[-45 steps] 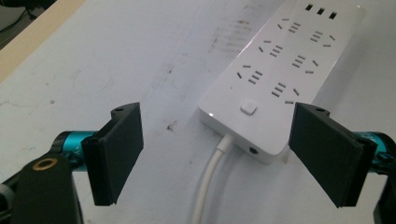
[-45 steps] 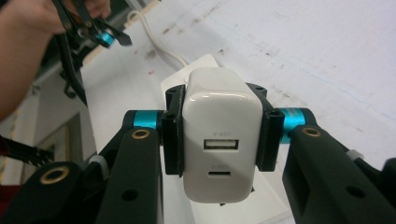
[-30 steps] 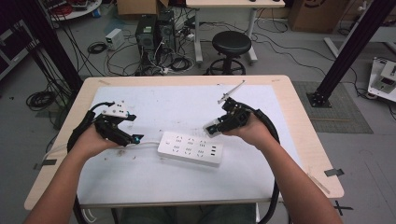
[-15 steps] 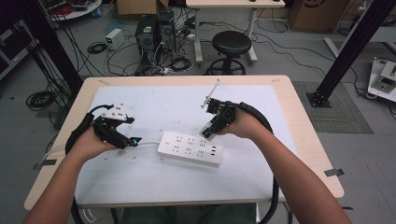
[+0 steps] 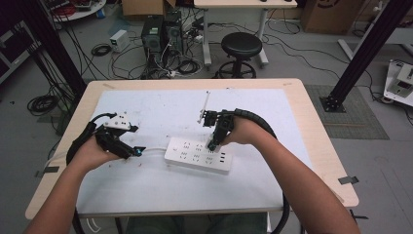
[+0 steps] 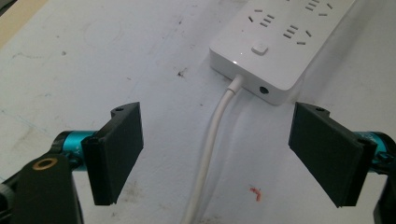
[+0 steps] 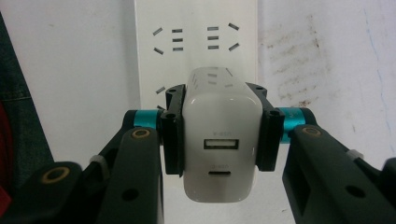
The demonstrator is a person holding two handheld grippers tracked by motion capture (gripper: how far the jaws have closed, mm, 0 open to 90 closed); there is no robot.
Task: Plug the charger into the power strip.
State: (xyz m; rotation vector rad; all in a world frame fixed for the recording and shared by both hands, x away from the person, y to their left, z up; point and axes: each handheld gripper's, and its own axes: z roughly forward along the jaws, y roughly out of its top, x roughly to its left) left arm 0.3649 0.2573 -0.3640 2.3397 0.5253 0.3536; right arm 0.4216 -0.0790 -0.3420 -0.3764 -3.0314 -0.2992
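R claw [image 7: 219,140] clamped tight on a white USB charger [image 7: 219,135], pads pressing both its sides, port face toward the cam. Charger hangs right above the white power strip [image 5: 197,156], which lies flat mid-surface [image 5: 160,105] w/ its cord [image 6: 210,149] running off toward the L side. In the right gripper view the strip's socket rows show just past the charger's far end, so it's lined up along the strip but whether prongs touch yet – can't tell.

L claw [image 6: 219,149] wide open, holding nothing, jaws straddling the cord just short of the strip's switch end, pads not touching it.

Step in hand, as I read it: bringing charger down to plug it into a socket. Next move needs prongs matched to one slot group, charger kept square to strip face, then a straight push down. L claw prob should brace the strip end so it doesn't slide or tip under the push
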